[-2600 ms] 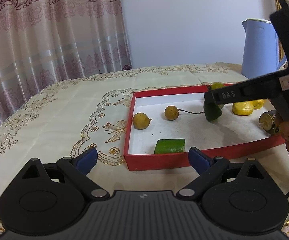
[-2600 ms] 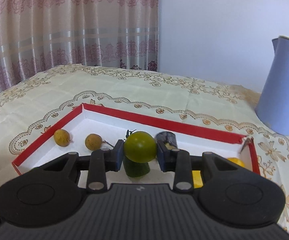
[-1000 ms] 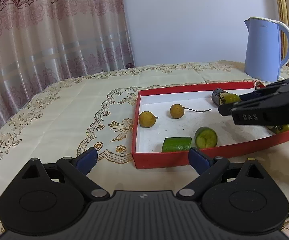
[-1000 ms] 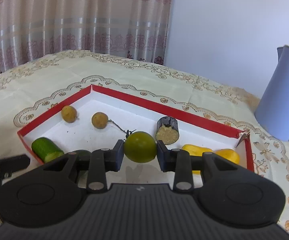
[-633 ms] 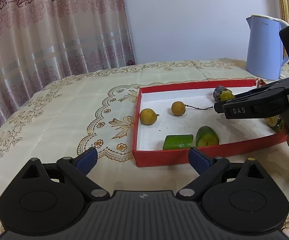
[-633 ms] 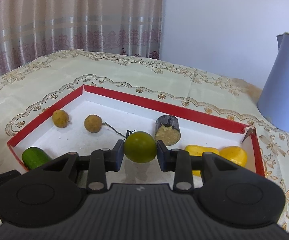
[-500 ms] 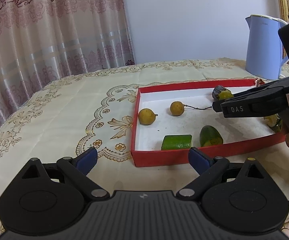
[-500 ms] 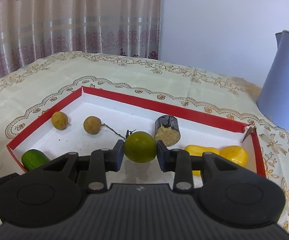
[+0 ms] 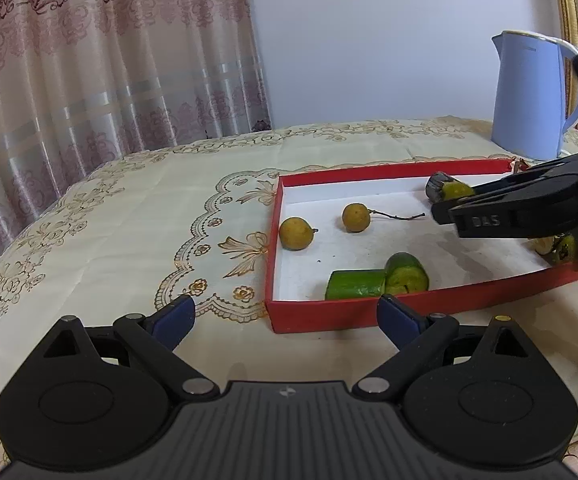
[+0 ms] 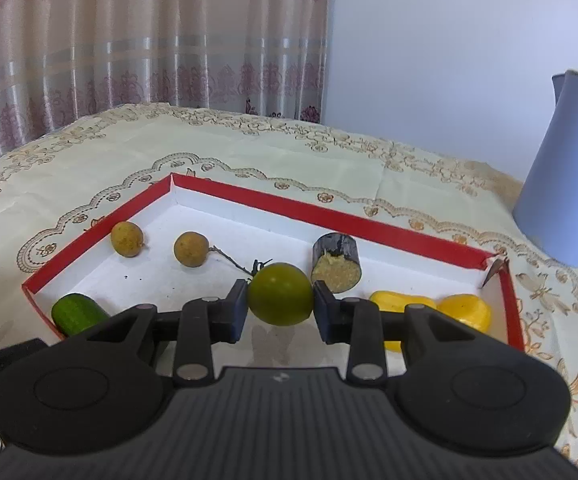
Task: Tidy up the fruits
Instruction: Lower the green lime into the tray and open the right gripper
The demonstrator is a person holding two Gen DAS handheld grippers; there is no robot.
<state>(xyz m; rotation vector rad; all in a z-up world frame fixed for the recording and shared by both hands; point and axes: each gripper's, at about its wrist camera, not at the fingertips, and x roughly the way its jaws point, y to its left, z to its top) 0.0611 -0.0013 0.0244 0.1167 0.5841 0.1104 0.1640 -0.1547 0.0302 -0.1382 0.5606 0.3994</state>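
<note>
— Where does the sorting stand?

— My right gripper point(image 10: 280, 304) is clamped on a green round fruit point(image 10: 280, 299), held above the red tray point(image 10: 329, 216) near its front edge. Two brown fruits point(image 10: 127, 239) sit by the left edge, cucumber pieces point(image 9: 355, 284) at the front, yellow pieces point(image 10: 465, 310) in the right corner.

— And your left?

— My left gripper point(image 9: 285, 318) hangs wide and empty, off the tray's front-left corner (nothing between its pads). I'd judge only this fruit is left to set down.

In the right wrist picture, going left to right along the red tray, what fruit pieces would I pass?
Green cucumber chunk → round tan fruit → stemmed round tan fruit → gripped green round fruit → dark-skinned cut cylinder → two yellow pieces.
</note>
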